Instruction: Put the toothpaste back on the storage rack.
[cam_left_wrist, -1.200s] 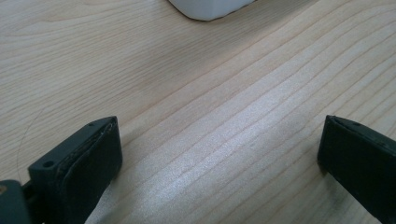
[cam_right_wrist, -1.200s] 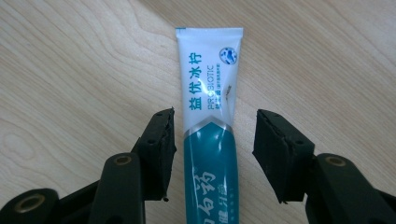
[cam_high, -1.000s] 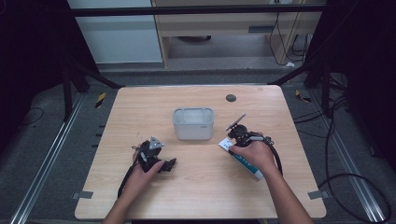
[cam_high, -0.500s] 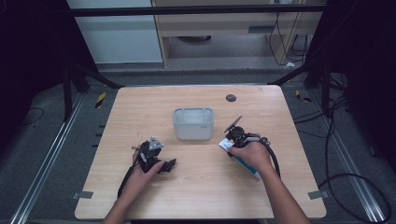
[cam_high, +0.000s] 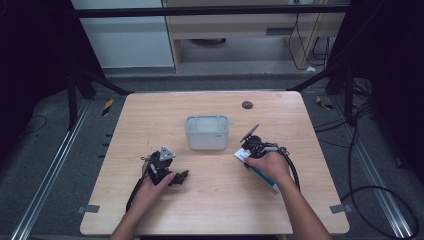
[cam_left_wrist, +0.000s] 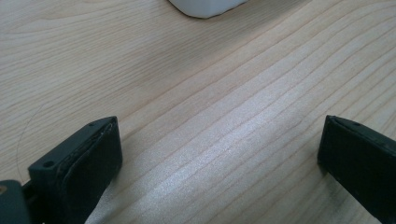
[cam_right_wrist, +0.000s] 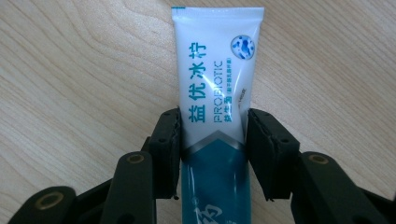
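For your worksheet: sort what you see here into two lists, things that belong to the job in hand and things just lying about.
In the job:
- toothpaste tube, between the jaws of the right claw, which have just been closing on it
- white bin, close by, probably its destination

Lying about:
- left claw, open over bare table
- dark round disc

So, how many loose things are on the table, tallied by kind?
Toothpaste tube, between the right gripper's jaws: 1
White container: 1
Small dark round item near the far edge: 1
Total: 3
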